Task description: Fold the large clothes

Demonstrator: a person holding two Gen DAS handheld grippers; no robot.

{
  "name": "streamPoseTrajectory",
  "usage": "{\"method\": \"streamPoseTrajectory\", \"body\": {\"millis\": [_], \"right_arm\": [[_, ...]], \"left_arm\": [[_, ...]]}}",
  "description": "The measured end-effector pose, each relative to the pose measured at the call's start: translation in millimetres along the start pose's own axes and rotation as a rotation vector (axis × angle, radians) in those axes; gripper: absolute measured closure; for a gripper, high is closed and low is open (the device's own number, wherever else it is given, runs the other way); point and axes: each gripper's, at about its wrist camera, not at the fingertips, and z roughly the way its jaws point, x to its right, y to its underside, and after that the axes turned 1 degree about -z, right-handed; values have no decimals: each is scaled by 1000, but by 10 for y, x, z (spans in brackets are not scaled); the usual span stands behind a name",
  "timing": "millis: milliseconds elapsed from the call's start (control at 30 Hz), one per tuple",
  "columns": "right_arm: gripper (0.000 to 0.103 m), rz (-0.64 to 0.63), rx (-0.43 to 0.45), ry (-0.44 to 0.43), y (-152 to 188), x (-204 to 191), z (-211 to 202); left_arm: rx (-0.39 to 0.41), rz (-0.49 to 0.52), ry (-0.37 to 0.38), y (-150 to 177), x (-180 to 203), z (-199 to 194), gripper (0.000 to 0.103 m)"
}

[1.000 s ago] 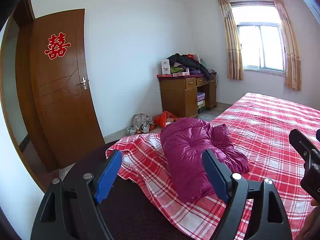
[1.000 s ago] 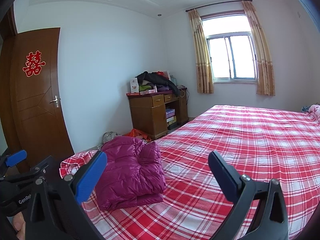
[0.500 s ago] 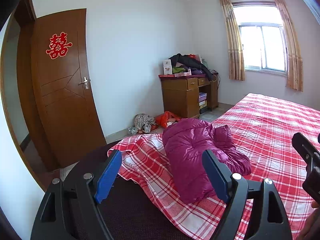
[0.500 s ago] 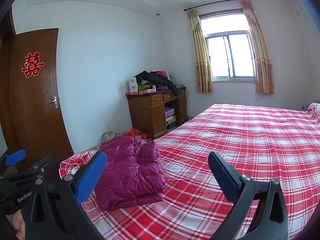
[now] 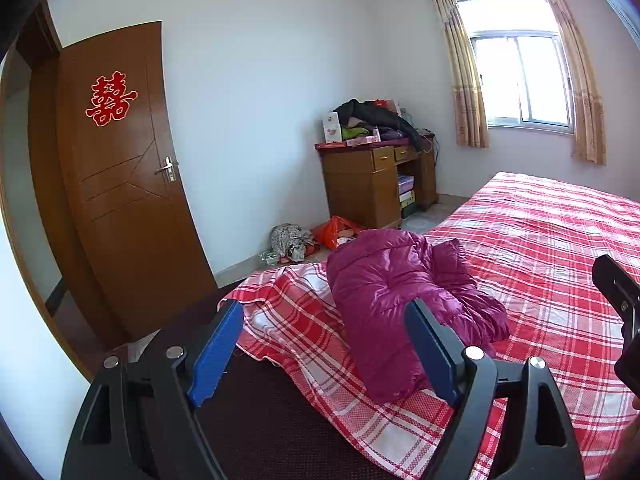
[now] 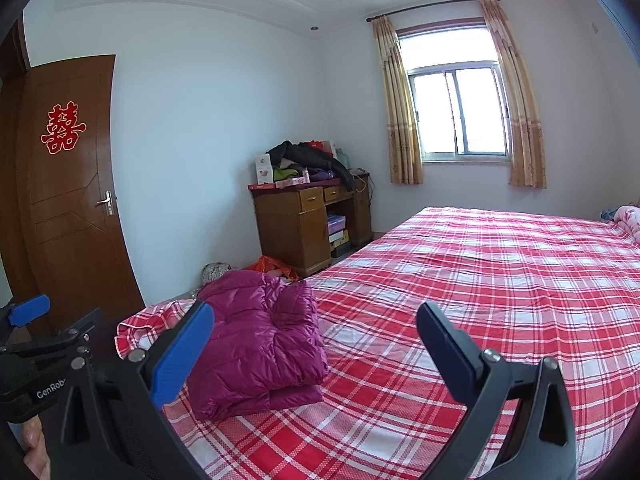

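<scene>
A magenta puffer jacket [image 5: 404, 292] [image 6: 256, 340] lies folded in a bundle near the foot corner of the bed with the red plaid sheet [image 5: 540, 248] [image 6: 460, 280]. My left gripper [image 5: 326, 350] hovers short of the jacket, jaws wide apart with nothing between the blue pads. My right gripper [image 6: 316, 346] is held above the sheet just right of the jacket, also open and empty. The left gripper's blue tip [image 6: 30, 310] shows at the right wrist view's left edge, and part of the right gripper's black body [image 5: 618, 292] shows at the left wrist view's right edge.
A wooden desk [image 5: 372, 184] [image 6: 308, 224] piled with clothes and boxes stands by the far wall under a curtained window [image 6: 460, 116]. Bags [image 5: 312, 236] lie on the floor beside it. A brown door [image 5: 124, 184] is at the left. Pink bedding [image 6: 630, 218] sits at the bed's far right.
</scene>
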Motion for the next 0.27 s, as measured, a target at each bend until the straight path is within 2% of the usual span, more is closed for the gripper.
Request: {"method": "streamPoseTrajectory", "body": {"millis": [100,267], "right_arm": [[0,2,-1,3,2,3,3],[0,3,-7,5,22,17,33]], "left_arm": [[7,-12,24,17,-16,15,19],[26,-13,19,5,-29,27,19]]}}
